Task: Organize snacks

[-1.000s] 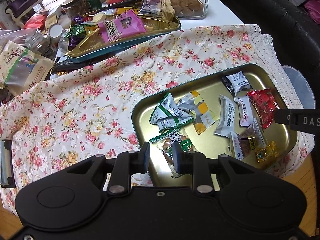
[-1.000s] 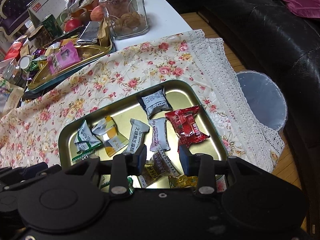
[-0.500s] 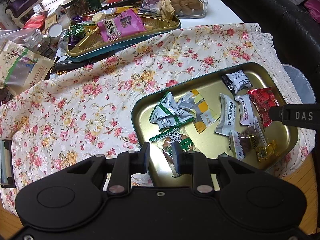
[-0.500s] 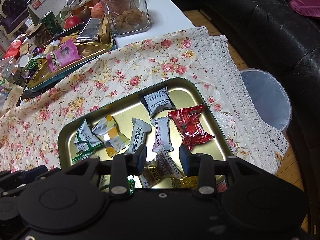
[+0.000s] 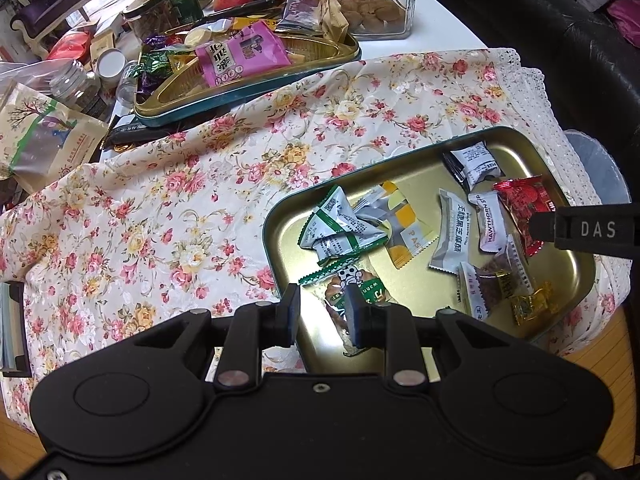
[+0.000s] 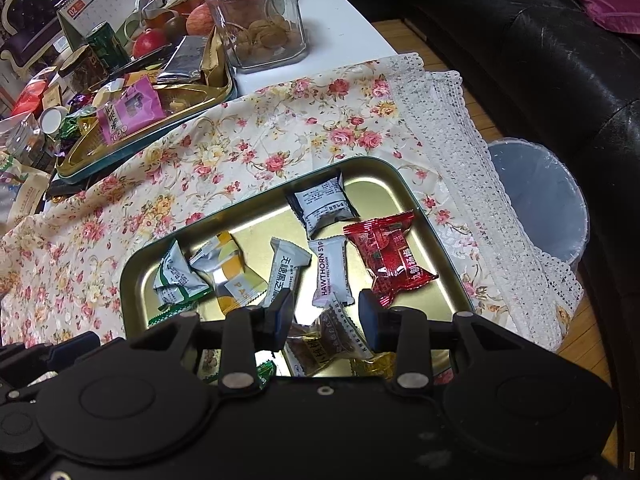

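left wrist view shows the left gripper (image 5: 322, 308) hanging over the near corner of the gold tray (image 5: 280, 216), its jaws a narrow gap apart and holding nothing, with a green-striped snack packet (image 5: 352, 280) lying right under them. right wrist view has the right gripper (image 6: 325, 312) over the same tray, jaws set wider and also empty, above a brown packet (image 6: 332, 340).

the snacks sit loose and crowded in that tray: a white hawthorn packet (image 6: 331, 272), a red packet (image 6: 386, 256), a dark packet (image 6: 324, 204), two green and white ones (image 5: 340, 228) overlapping a yellow one (image 5: 404, 228). that crowding is the worry, i think. a jaw coming down could pinch two wrappers at once, or catch only a crimped end so the packet slips free.

the tray rests on a floral cloth (image 5: 160, 208) that drapes over the table edge, with a bin (image 6: 540, 200) below. a push on the tray's rim could slide it on the cloth toward that edge. both grippers work close together here, so they may bump. a second, fuller tin (image 5: 240, 76) stands well apart at the back.
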`<state>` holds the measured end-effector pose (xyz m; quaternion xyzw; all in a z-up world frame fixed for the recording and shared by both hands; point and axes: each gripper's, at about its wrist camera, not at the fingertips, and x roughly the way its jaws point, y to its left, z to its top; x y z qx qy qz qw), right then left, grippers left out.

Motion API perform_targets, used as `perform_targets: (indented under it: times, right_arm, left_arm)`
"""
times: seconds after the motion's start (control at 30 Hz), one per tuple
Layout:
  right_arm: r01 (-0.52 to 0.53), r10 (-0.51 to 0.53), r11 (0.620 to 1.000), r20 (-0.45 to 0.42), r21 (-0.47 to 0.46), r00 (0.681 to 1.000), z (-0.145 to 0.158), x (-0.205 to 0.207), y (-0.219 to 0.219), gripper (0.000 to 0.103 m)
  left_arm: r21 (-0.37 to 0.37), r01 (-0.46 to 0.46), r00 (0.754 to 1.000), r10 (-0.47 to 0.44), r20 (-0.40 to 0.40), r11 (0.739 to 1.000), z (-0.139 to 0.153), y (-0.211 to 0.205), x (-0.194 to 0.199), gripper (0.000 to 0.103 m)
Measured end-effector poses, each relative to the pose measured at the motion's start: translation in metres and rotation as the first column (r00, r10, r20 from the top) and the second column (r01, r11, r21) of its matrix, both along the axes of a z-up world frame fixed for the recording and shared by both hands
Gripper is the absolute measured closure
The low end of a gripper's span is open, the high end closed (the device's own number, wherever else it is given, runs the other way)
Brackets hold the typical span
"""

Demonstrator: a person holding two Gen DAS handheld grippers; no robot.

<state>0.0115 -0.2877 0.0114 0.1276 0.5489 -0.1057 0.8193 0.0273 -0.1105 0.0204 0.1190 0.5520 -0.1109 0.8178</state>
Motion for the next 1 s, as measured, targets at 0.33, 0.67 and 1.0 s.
perform_targets:
  times: [0.33, 0.67, 1.0]
  right_arm:
    - [-0.001, 0.001, 1.0, -0.002, 0.003, 1.0, -0.0004, 0.0004, 0.0012, 0.065]
    - [-0.002, 0.002, 1.0, -0.001, 0.008, 1.0, 0.001, 0.0002, 0.0022, 0.065]
    - [-0.002, 0.002, 1.0, -0.001, 0.01, 1.0, 0.0013, 0.0005, 0.002, 0.065]
  left_arm:
    - [0.002, -0.002, 1.0, 0.002, -0.006, 1.0, -0.0009, 0.0004, 0.0009, 0.068]
    - [0.004, 0.003, 1.0, -0.003, -0.009, 1.0, -0.0016, -0.0001, 0.0008, 0.068]
    - [0.004, 0.005, 1.0, -0.005, -0.009, 1.0, -0.0017, 0.0, 0.0008, 0.068]
